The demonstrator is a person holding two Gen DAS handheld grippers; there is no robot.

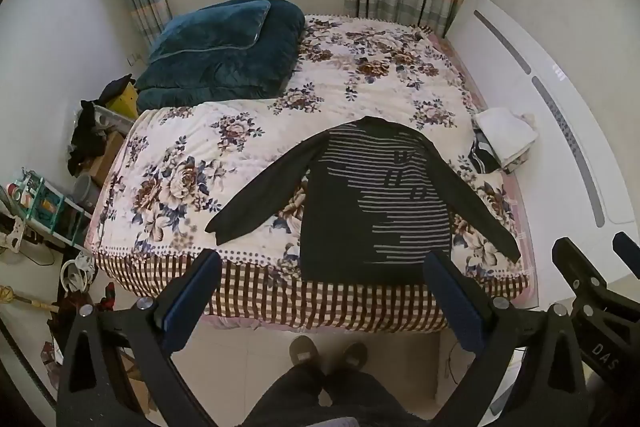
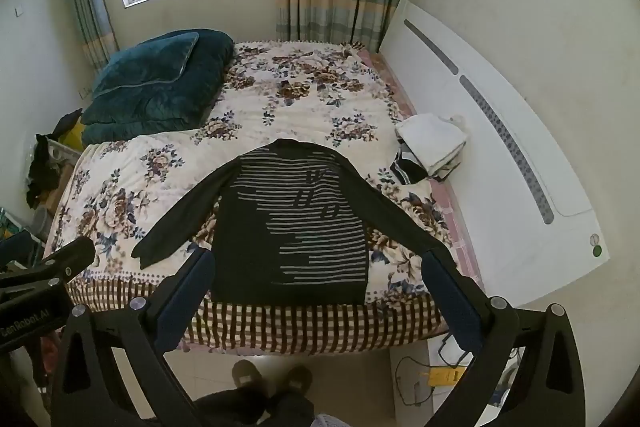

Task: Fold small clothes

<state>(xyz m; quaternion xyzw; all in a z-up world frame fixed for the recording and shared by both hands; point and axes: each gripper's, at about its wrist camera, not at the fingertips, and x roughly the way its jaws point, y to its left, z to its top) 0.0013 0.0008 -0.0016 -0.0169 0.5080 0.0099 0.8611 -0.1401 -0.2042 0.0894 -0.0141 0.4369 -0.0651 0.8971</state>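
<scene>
A dark long-sleeved shirt with grey stripes [image 1: 376,203] lies flat on the floral bedspread [image 1: 224,143] near the bed's front edge, sleeves spread out to both sides. It also shows in the right wrist view [image 2: 296,227]. My left gripper [image 1: 320,263] is open and empty, held above the floor in front of the bed's edge. My right gripper [image 2: 316,263] is open and empty too, at about the same height, just right of the left one. Neither touches the shirt.
A teal quilt [image 1: 224,47] is piled at the bed's far left. A stack of folded clothes [image 1: 504,143] sits at the bed's right edge by the white headboard [image 2: 500,155]. Clutter and shelves stand left of the bed. The person's feet [image 1: 328,351] are below.
</scene>
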